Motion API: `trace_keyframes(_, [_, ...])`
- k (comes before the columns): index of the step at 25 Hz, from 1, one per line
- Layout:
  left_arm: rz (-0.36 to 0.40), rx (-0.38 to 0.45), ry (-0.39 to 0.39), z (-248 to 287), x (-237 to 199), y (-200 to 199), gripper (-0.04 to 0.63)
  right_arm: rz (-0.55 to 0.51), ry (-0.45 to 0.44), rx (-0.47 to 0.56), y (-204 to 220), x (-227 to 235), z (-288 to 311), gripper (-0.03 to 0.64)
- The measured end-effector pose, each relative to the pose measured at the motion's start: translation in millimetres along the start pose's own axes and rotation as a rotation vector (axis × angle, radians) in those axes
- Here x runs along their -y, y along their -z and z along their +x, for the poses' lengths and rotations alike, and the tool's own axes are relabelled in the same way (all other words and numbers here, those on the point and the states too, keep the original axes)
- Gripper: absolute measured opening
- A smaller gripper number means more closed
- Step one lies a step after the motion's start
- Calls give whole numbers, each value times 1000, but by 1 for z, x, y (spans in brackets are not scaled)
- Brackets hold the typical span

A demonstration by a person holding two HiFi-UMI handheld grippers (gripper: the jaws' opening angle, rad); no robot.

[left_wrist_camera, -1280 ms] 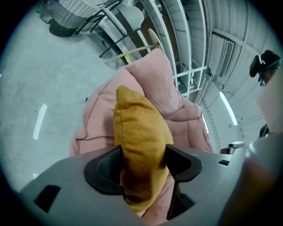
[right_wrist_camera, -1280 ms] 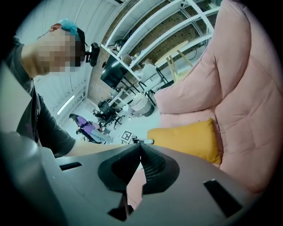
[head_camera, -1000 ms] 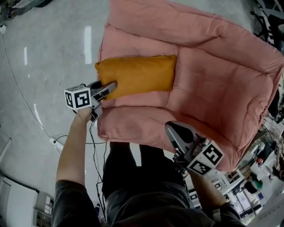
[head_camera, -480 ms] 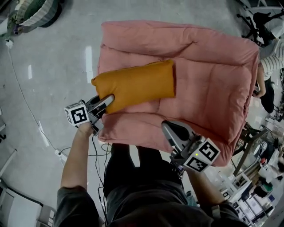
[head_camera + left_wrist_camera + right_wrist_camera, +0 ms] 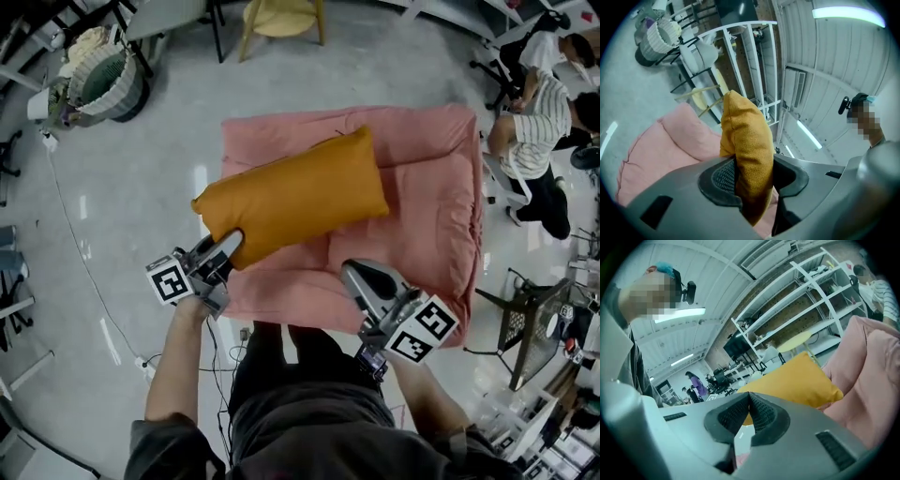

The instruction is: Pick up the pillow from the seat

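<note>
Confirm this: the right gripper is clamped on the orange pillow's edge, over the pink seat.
Wrong side: the left gripper is clamped on the orange pillow's edge, over the pink seat. The left gripper view shows its fingers pressing the fabric.

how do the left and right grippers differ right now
The left gripper is clamped on an edge of the orange pillow; the right gripper is shut and empty. The left touches the pillow; the right sits apart from it, near the front edge of the pink seat. Both point toward the seat.
</note>
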State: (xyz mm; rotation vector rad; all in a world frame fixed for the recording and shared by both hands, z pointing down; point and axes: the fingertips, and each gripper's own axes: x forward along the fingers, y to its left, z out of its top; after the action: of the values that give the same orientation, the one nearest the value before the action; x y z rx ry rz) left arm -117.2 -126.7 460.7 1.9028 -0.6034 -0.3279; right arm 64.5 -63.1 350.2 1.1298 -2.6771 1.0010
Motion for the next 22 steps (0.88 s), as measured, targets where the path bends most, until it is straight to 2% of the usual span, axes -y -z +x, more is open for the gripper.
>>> trace_keyframes(5, [0, 93, 73, 7, 75, -14, 184, -62, -15, 79, -42, -19, -38, 15])
trace_keyframes(11, [58, 168, 137, 0, 145, -39, 184, -146, -53, 150, -83, -50, -57, 15])
trace_keyframes(17, [129, 202, 173, 7, 227, -30, 184, -219, -76, 230, -127, -65, -114, 15])
trace_keyframes(22, [168, 239, 195, -1, 270, -40, 186, -253, -102, 292, -147, -83, -131, 15])
